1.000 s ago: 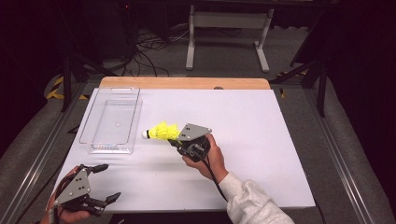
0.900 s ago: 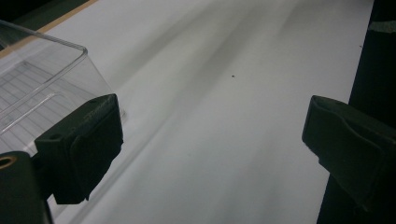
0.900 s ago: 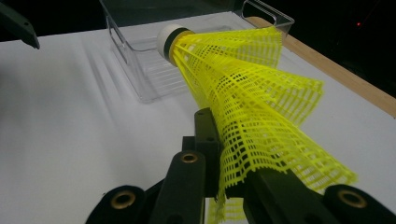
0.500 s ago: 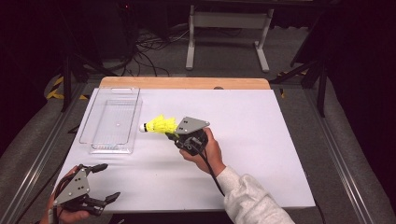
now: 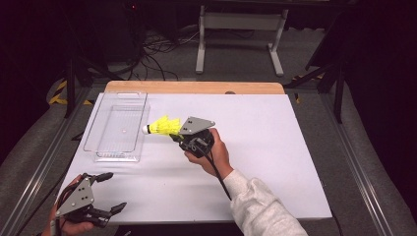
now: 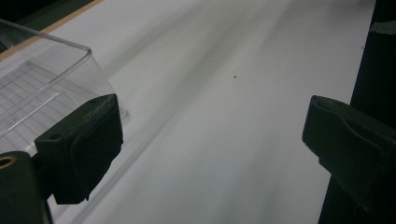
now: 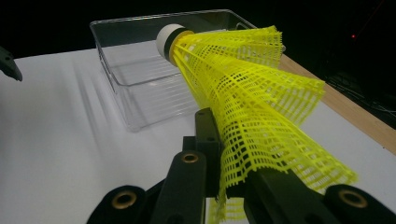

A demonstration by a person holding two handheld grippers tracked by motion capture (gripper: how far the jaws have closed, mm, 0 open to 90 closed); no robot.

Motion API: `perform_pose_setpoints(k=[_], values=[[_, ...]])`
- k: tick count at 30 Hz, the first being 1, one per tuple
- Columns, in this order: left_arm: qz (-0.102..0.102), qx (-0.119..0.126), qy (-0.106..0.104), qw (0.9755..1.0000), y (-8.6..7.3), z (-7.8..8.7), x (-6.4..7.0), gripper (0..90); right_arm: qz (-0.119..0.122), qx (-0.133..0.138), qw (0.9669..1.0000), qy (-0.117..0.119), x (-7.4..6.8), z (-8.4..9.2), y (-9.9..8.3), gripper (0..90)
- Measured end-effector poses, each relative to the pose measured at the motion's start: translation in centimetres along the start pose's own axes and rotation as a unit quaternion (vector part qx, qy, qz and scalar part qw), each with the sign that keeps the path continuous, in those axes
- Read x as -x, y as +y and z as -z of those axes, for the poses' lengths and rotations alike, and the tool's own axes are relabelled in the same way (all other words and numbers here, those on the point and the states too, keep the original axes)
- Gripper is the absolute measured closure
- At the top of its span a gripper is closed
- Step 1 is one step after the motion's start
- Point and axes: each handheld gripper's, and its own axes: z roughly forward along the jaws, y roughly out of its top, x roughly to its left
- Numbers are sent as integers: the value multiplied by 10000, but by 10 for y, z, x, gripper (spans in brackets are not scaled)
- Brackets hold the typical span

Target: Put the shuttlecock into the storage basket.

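R gripper is clenched on the yellow shuttlecock, jaws pinching the mesh skirt near its wide end. In the right gripper view the skirt is squeezed flat between the two black jaws and fans out above them, w/ the white cork tip pointing away from the camera toward the clear plastic bin. From the high view the shuttlecock is held off the table, lying roughly level, cork tip toward the bin's right wall and just beside it, not inside the bin. The bin sits at the far left of the white table top, long side running away from the person, nothing visible inside. R hand wraps the gripper body from behind, grey three-cornered plate on top, cable trailing back along the light sleeve.

L gripper is at the near left corner of the table, well apart from the shuttlecock and nearer than the bin. Its jaws stand wide apart, released, nothing between them; the left gripper view shows bare white table between the pads and a corner of the bin behind the left-hand jaw. L hand holds it at the table edge
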Motion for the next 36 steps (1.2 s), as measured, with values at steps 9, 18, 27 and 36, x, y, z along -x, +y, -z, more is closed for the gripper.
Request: perform_pose_setpoints(k=[9,18,27,36], values=[[9,15,-10,10000,0,0,0,62,-4,-11,10000,36,0,-10,10,882],[8,19,-5,10000,0,1,-1,62,14,-23,10000,84,-1,-18,16,882],[20,38,-14,10000,-1,1,-1,62,90,-35,9999,131,-3,-26,23,882],[32,32,-36,10000,-1,0,-1,62,170,-76,9996,215,-6,-33,29,882]])
